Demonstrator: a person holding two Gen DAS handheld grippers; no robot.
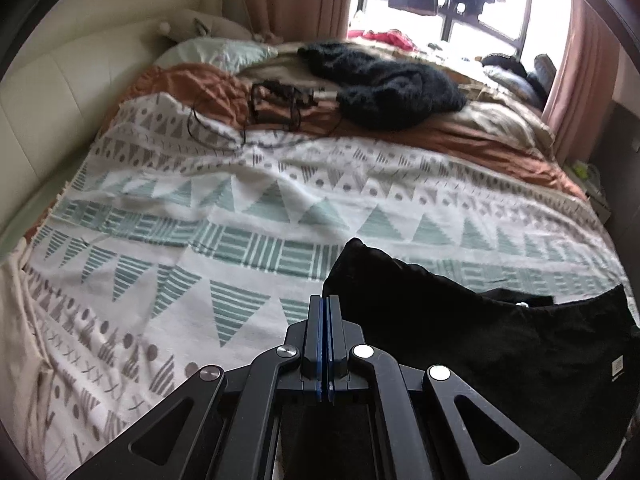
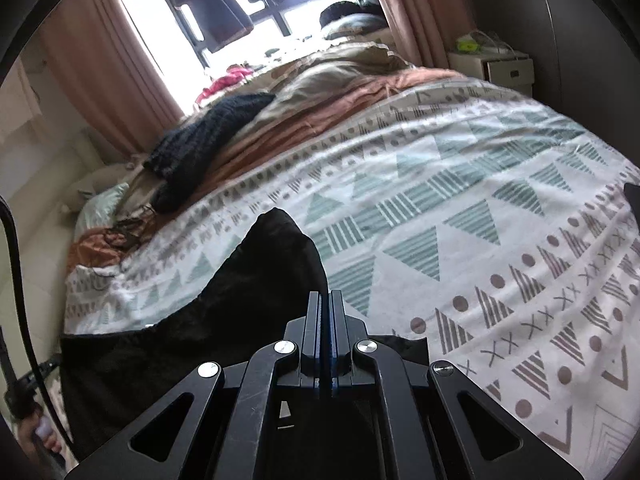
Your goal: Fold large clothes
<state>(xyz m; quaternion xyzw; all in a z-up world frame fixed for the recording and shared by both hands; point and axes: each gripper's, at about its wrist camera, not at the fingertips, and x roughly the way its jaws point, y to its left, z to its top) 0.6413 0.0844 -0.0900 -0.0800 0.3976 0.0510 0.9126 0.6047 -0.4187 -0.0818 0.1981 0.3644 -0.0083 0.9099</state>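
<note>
Left wrist view gives me the left gripper (image 1: 325,300) with jaws pressed together; whether black garment (image 1: 500,344) cloth is pinched between them I cannot tell. That garment drapes to its right, running out of frame at the lower right. On the right wrist view my right gripper (image 2: 325,295) is likewise closed, the garment bunched just behind its tips, any pinch hidden. Beyond, the patterned blanket (image 1: 240,208) lies bare up to a dark knit heap (image 1: 384,84).
</note>
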